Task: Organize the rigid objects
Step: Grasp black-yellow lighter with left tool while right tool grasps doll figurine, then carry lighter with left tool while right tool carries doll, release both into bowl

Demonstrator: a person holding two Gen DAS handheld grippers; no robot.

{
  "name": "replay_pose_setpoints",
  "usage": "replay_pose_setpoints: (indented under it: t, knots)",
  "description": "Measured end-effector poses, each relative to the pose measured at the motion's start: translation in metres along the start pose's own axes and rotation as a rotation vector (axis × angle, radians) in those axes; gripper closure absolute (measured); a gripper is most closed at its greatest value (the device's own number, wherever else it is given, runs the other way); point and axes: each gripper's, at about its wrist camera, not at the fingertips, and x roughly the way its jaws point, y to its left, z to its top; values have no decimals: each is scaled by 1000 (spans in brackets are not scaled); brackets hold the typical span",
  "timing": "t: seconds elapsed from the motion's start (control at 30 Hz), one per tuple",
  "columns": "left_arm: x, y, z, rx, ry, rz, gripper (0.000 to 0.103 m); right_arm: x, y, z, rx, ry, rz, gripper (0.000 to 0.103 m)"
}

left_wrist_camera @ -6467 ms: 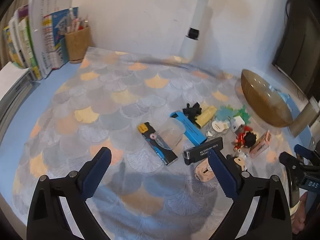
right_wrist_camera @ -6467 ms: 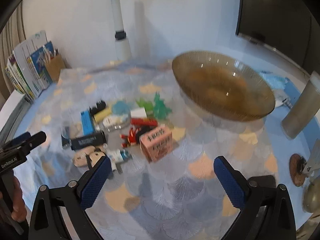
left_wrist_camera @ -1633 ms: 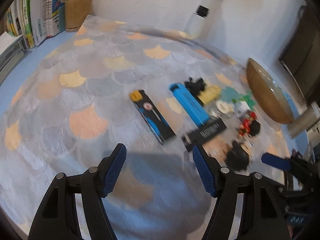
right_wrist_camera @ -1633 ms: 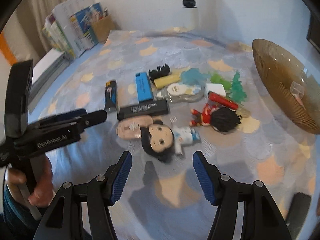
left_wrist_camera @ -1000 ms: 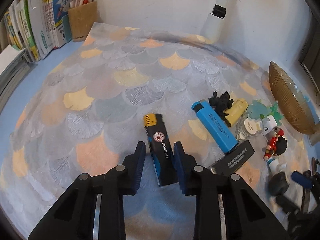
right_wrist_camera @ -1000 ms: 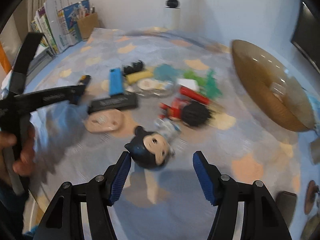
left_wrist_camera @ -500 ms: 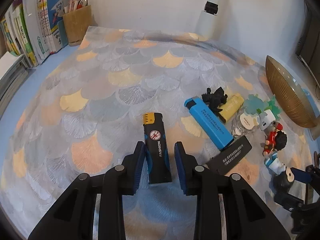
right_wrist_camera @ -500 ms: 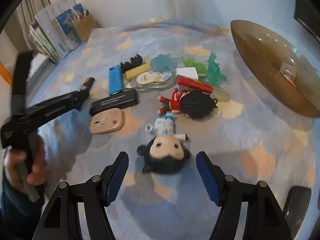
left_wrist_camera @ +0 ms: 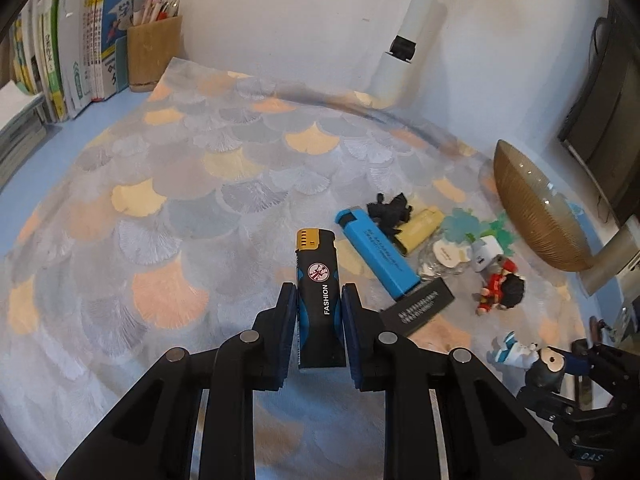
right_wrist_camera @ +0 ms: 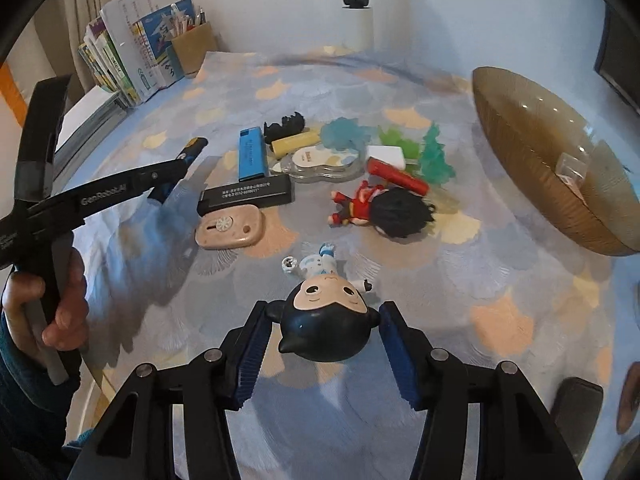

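My left gripper is shut on a black lighter with a gold cap, held above the scale-patterned cloth. My right gripper has its pads on both sides of the black head of a small doll figure in white and blue; the doll also shows in the left wrist view. A blue lighter, a black bar, a beige oval case and a red-clad doll lie on the cloth. A brown bowl stands at the right.
Books and a pen holder stand at the back left. A white lamp post rises at the back. Small items lie clustered by the bowl: a yellow piece, a clear tape dispenser, green trees.
My left gripper has closed on the black lighter and raised it. My right gripper has closed in around the doll's head, which now sits between the pads.
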Motion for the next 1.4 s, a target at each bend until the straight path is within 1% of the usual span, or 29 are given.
replay_pose_setpoints:
  t: [0.07,0.17,0.23,0.37,0.43,0.47,0.5,0.53,0.57,0.6,0.63,0.67,0.7,0.77,0.83,0.9,0.97,1.03,1.13,1.17,1.23,1.3,1.4]
  knots:
    - [-2,-2,-3,-5,-2,-3,83,0,-2,-3,6,1,-7,49]
    - [-1,-5,-6,-10,3,-1,83,4,-5,-11,4,27,-23,49]
    - [0,-8,-9,-13,14,1,83,4,-6,-16,4,32,-19,49]
    - [9,-14,-17,3,44,42,82,7,-12,-23,22,49,-13,49]
    - [12,-16,-17,15,53,78,82,10,-16,-24,48,61,4,42]
    - [13,-16,-17,20,51,82,74,9,-18,-24,60,54,11,36]
    - [14,-18,-16,29,54,94,68,8,-18,-24,65,49,17,34]
    - [15,-20,-15,35,58,102,68,8,-18,-23,68,47,26,34]
    - [17,-21,-14,46,60,114,68,9,-17,-22,73,44,36,35]
    - [18,-23,-14,56,58,121,69,9,-17,-22,79,41,41,40]
    - [19,-25,-14,73,53,135,73,11,-16,-22,82,41,34,45]
    - [20,-27,-14,84,51,145,83,10,-13,-22,69,37,13,48]
    - [20,-28,-13,91,50,150,83,10,-10,-22,53,39,8,48]
    - [17,-29,-12,87,44,125,83,6,-5,-24,21,32,17,48]
    - [8,-34,-8,96,10,122,83,-2,-4,-24,-1,23,17,48]
    - [-5,-41,2,95,-25,79,83,-16,-10,-22,-10,-8,-1,48]
    - [-16,-56,15,117,-62,56,83,-34,-24,-16,-1,-46,-33,48]
    - [-24,-77,33,140,-97,19,83,-53,-41,-5,-1,-89,-93,48]
    - [-31,-121,65,181,-145,-46,83,-84,-73,21,20,-155,-185,48]
    - [-33,-138,77,190,-161,-79,83,-94,-82,30,27,-178,-214,48]
    - [-35,-163,92,201,-181,-127,83,-113,-99,44,40,-223,-258,48]
    - [-30,-193,103,225,-195,-169,83,-120,-118,56,68,-239,-271,48]
    - [-3,-224,102,246,-143,-208,83,-111,-144,62,121,-211,-250,48]
